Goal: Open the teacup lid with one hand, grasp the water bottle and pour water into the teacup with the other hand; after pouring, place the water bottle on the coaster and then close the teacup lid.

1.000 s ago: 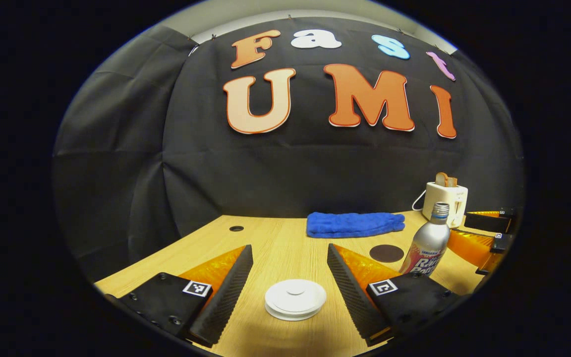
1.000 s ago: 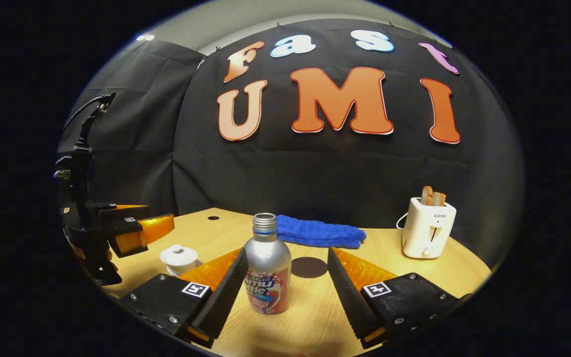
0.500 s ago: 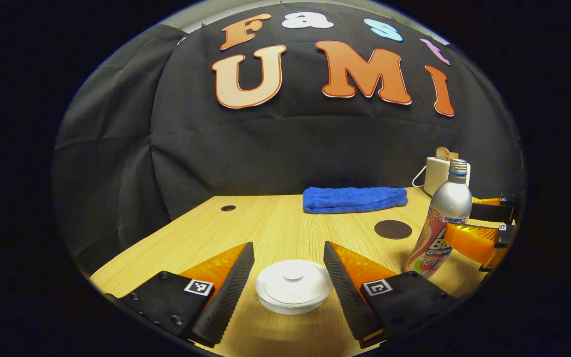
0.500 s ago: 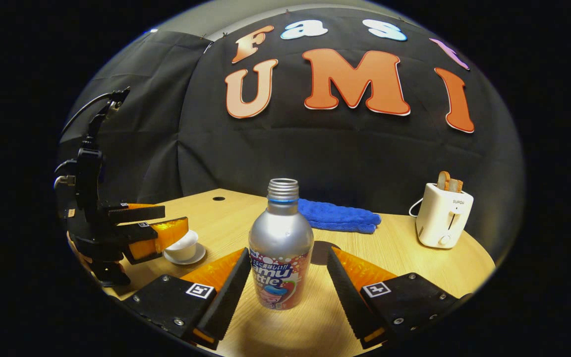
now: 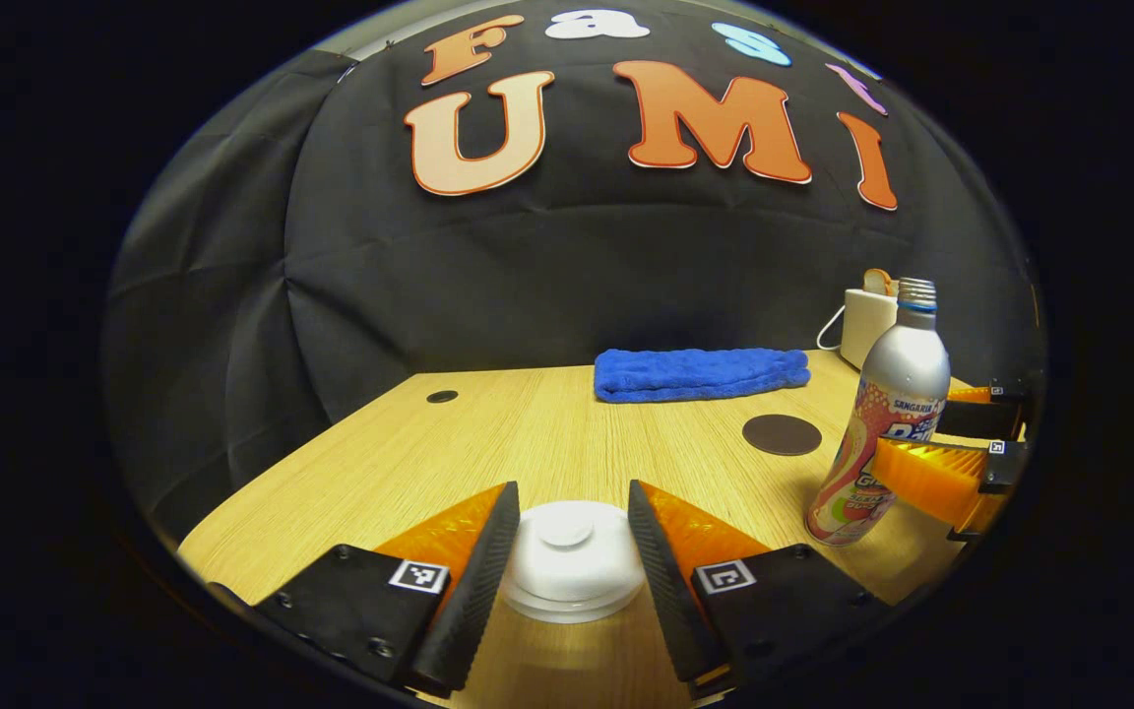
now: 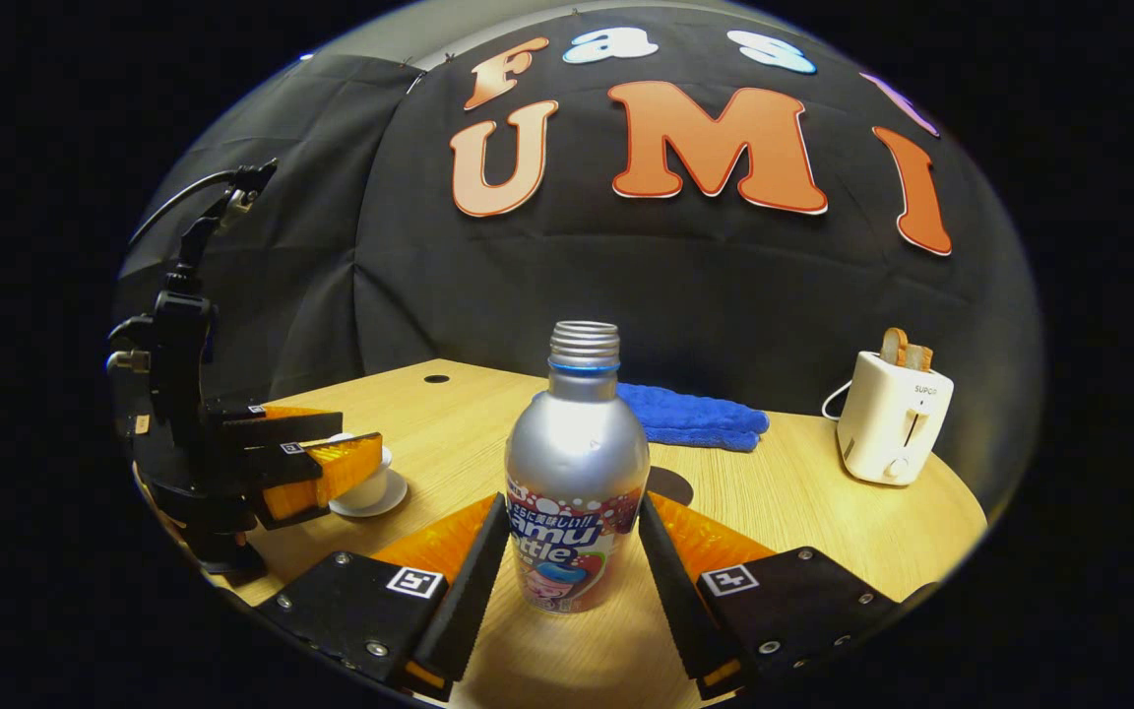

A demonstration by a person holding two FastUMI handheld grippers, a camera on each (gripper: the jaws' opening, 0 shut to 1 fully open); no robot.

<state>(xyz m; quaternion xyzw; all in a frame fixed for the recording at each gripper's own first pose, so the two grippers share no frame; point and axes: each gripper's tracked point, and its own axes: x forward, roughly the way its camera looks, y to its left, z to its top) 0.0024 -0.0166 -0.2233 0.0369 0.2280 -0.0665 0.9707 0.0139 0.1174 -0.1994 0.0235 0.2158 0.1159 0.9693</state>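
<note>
The white teacup lid (image 5: 567,551) sits on its cup between the fingers of my left gripper (image 5: 572,487), which press on both its sides. In the right gripper view the same gripper (image 6: 360,443) straddles the white teacup (image 6: 370,483) on its saucer at the left. A silver water bottle (image 6: 577,463) with no cap stands upright on the table, and my right gripper (image 6: 572,497) is shut on its labelled lower body. The left gripper view has the bottle (image 5: 897,394) at the far right. A dark round coaster (image 5: 782,434) lies just behind the bottle (image 6: 670,484).
A folded blue towel (image 5: 700,372) lies at the back of the wooden table (image 5: 488,433). A white toaster (image 6: 892,418) with bread in it stands at the back right. A small cable hole (image 5: 442,396) is near the back left corner.
Both grippers moved forward and down and their fingers closed: the left onto the teacup lid, the right onto the bottle. Lid and bottle have not moved.
</note>
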